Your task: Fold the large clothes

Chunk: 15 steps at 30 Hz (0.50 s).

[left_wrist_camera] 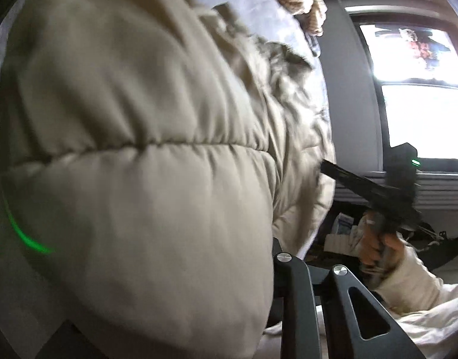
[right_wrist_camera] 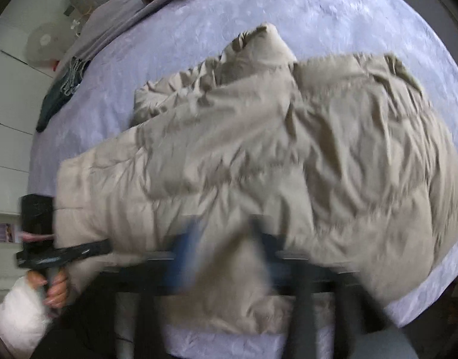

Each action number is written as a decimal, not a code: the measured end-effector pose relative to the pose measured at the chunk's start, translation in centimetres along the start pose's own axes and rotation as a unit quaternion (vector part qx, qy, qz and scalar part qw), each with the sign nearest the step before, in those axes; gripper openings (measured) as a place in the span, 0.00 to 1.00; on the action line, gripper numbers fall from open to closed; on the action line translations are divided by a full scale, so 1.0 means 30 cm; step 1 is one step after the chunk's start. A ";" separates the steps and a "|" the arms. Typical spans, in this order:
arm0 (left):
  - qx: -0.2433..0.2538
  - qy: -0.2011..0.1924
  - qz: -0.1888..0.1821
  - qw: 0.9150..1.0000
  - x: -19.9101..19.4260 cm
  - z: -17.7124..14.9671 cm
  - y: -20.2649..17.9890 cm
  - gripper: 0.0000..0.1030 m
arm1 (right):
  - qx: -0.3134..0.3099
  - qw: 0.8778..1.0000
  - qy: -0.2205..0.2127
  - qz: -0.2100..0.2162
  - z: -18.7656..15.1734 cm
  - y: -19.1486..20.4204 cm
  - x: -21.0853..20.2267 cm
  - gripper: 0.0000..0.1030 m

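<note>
I see both tongs pinching the beige jacket's (right_wrist_camera: 258,155) near hem — left tongs (right_wrist_camera: 109,246), right tongs (right_wrist_camera: 226,257) — over the bed (right_wrist_camera: 199,30).

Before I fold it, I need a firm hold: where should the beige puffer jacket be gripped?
Grip the puffer jacket along its near edge, coming from the bedside. That edge hangs over the lavender bedspread toward you, and its stitched seams are thinner than the puffed panels.

Beige padded jacket (right_wrist_camera: 258,155) on lavender bedspread (right_wrist_camera: 175,33), near hem between the blurred right tool (right_wrist_camera: 226,257) fingers.
</note>
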<state>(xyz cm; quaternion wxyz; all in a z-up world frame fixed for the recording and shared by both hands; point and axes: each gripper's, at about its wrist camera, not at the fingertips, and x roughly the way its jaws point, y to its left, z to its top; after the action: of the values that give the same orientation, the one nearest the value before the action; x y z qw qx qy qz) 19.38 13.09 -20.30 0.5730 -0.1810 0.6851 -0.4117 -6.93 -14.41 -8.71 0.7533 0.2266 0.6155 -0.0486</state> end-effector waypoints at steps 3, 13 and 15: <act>0.014 -0.018 0.020 1.000 -0.038 -0.017 -0.136 0.26 | -0.017 1.000 -0.004 0.010 0.048 -0.003 0.067 0.12; 0.050 -0.039 0.108 0.992 0.039 -0.058 -0.639 0.26 | 0.011 0.997 0.019 0.077 0.207 -0.105 0.286 0.07; 0.055 -0.032 0.126 0.990 0.101 -0.056 -0.725 0.27 | 0.022 0.995 0.031 0.094 0.219 -0.131 0.318 0.05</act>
<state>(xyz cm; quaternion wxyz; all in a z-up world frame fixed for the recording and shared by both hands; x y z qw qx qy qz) 12.11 -1.46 -5.44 0.6513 -0.0747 0.6599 -0.3671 -0.10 -18.58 -17.96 0.7299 0.3014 0.6133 0.0165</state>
